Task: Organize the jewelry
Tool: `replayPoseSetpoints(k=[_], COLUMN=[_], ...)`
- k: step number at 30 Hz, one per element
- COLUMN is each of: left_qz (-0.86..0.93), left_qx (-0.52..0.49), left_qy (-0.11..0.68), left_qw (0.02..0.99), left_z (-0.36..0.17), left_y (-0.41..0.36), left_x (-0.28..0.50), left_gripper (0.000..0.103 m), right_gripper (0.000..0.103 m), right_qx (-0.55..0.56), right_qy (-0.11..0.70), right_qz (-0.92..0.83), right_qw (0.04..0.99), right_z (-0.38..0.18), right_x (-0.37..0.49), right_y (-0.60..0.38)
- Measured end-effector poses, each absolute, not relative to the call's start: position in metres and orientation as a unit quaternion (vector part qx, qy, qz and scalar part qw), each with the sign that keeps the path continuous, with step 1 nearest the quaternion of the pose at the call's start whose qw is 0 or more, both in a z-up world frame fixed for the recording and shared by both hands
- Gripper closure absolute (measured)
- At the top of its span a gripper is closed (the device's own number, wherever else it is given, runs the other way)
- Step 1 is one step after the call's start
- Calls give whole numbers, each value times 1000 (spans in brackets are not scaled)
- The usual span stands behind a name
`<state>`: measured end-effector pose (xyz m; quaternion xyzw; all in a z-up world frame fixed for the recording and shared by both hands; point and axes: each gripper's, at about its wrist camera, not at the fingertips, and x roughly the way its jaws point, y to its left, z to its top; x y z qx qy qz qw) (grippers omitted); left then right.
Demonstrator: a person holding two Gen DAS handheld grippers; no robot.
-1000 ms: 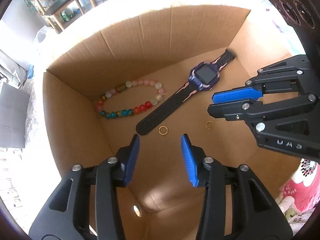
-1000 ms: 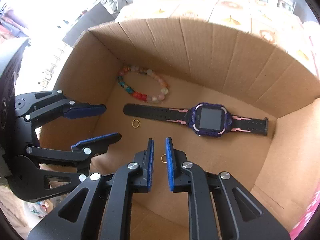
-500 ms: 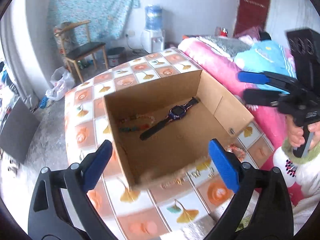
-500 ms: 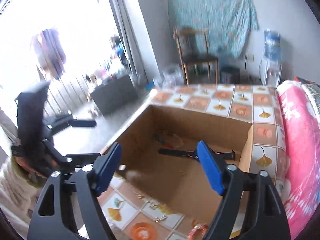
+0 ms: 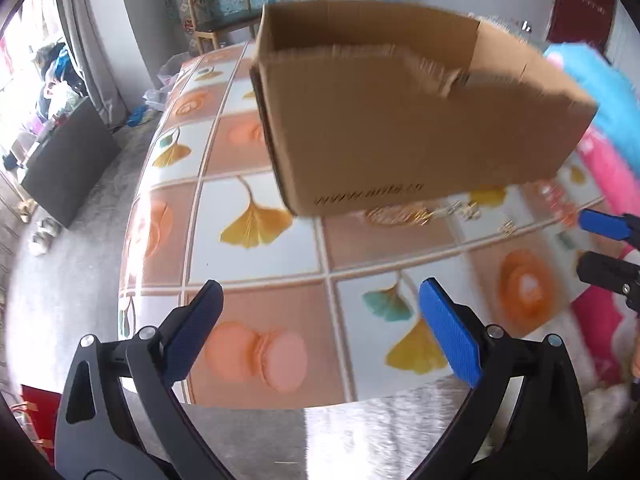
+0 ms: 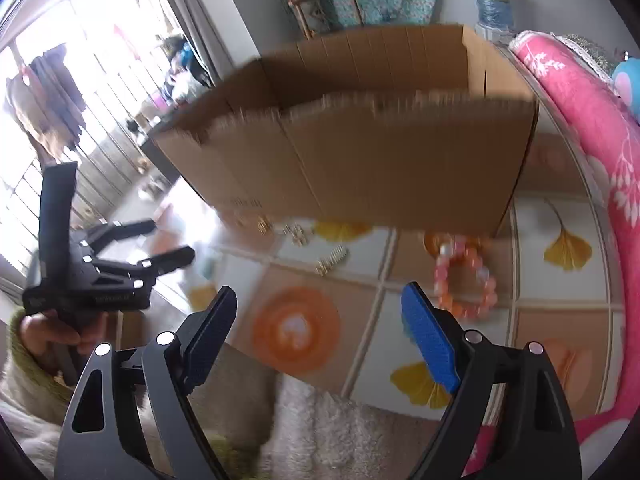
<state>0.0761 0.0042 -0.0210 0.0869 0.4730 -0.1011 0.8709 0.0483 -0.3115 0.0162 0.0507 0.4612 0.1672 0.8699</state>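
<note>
An open cardboard box stands on the tiled table; it also shows in the right wrist view. Its inside is hidden from both views. In front of it lie a pink bead bracelet, a gold chain and small gold pieces. My left gripper is open and empty, low over the table's near edge. My right gripper is open and empty too, near the front edge, below and left of the bracelet. Each gripper shows in the other's view, the right gripper at the right and the left gripper at the left.
The table has an orange and white tile pattern with ginkgo leaves. A pink blanket lies along its right side. A wooden chair and a water bottle stand at the far wall. Fluffy white fabric lies below the grippers.
Both grippers have pulled back out of the box and dropped low to the table's near edge. Both opened wide. The box's inside with watch and beads is no longer visible.
</note>
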Motion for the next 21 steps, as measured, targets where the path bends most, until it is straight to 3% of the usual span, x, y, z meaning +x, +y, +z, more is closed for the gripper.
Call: replayPoseSetpoints(k=[11, 15, 21], left_qz=[-101, -101, -96], left_qx=[57, 52, 51], left_qy=[466, 458, 454], left_qw=[877, 882, 884], left_z=[-42, -41, -39], left_y=[6, 6, 6], left_x=[73, 70, 70], left_gripper=[8, 8, 7], right_gripper=[19, 6, 6], right_qx=[-40, -55, -54], right_qy=[459, 460, 462], right_qz=[120, 118, 116], right_qw=[879, 878, 878], right_z=[-12, -20, -24], right_x=[44, 48, 48], right_y=[-280, -271, -266])
